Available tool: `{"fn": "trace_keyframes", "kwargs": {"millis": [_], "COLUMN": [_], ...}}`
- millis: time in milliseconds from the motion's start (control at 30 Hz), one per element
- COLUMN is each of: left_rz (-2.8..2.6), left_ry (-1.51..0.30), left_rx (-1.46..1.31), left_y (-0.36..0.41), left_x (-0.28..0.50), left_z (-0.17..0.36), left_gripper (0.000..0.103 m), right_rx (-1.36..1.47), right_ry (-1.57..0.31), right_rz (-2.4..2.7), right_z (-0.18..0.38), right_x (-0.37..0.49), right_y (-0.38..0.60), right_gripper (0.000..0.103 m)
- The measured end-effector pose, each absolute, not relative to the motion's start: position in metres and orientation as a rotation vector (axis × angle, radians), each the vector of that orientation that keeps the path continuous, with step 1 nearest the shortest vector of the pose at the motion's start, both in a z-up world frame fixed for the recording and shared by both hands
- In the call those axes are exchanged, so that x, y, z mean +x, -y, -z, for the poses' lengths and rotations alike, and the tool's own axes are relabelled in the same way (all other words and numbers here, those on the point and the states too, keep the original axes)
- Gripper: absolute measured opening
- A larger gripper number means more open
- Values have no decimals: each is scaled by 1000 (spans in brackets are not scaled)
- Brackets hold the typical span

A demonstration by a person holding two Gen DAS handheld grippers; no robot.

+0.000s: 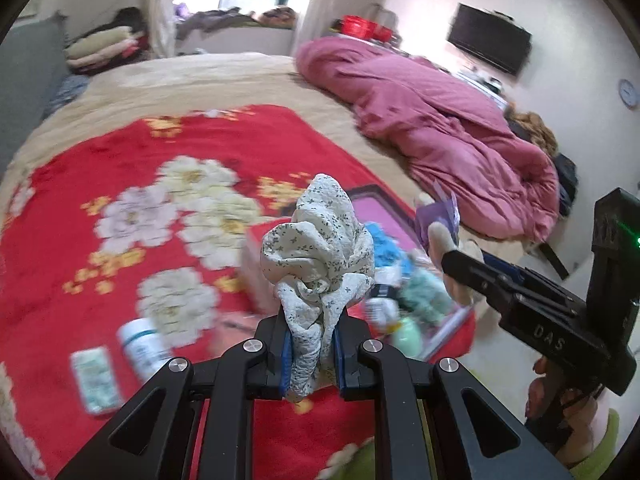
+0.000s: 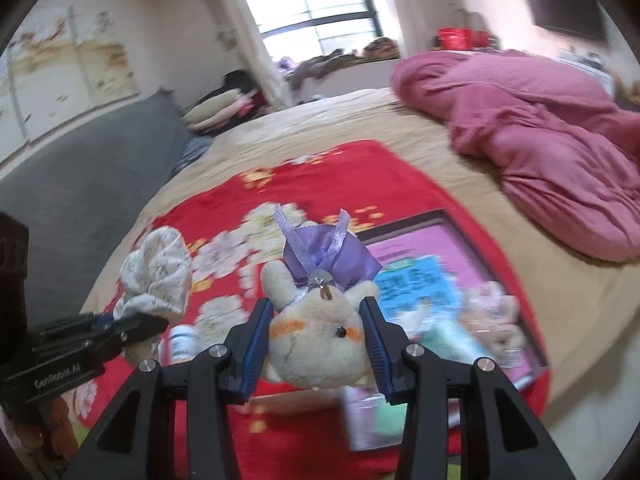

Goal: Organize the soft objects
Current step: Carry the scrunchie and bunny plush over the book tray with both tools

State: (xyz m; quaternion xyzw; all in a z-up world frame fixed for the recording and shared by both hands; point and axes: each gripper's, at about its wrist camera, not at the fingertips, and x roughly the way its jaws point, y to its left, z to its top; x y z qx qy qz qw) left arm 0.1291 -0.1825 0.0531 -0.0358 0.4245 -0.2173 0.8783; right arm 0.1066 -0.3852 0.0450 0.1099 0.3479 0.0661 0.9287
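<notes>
My left gripper (image 1: 310,354) is shut on a white floral fabric scrunchie (image 1: 320,248) and holds it above the red flowered blanket (image 1: 120,168). It also shows in the right wrist view (image 2: 156,276), at the left. My right gripper (image 2: 318,340) is shut on a beige plush bunny (image 2: 316,344) with a purple bow (image 2: 332,260). In the left wrist view the right gripper (image 1: 460,256) holds the bunny (image 1: 444,240) over a pink box (image 1: 376,208) of mixed items.
A white pill bottle (image 1: 142,346) and a blister pack (image 1: 94,376) lie on the blanket at the left. A pink quilt (image 1: 440,128) is heaped at the bed's far right. A small plush (image 2: 496,320) and packets lie in the pink box (image 2: 404,248).
</notes>
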Motion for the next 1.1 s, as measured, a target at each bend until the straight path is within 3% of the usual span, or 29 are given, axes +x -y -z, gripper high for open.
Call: {"fn": "trace_keyframes", "kwargs": {"millis": [433, 1100], "left_rz": [577, 471], "left_ry": [-1019, -1152], "left_rx": [47, 107], "left_y": [317, 341], "left_x": [173, 219], "left_z": [0, 66], "left_gripper": [16, 17], "right_rx": [309, 240], "right_ry": [-760, -859], "right_rz": [58, 110], "right_z": [-8, 49], "right_x": [117, 156], "right_y": [500, 521], "right_gripper": [45, 45]}}
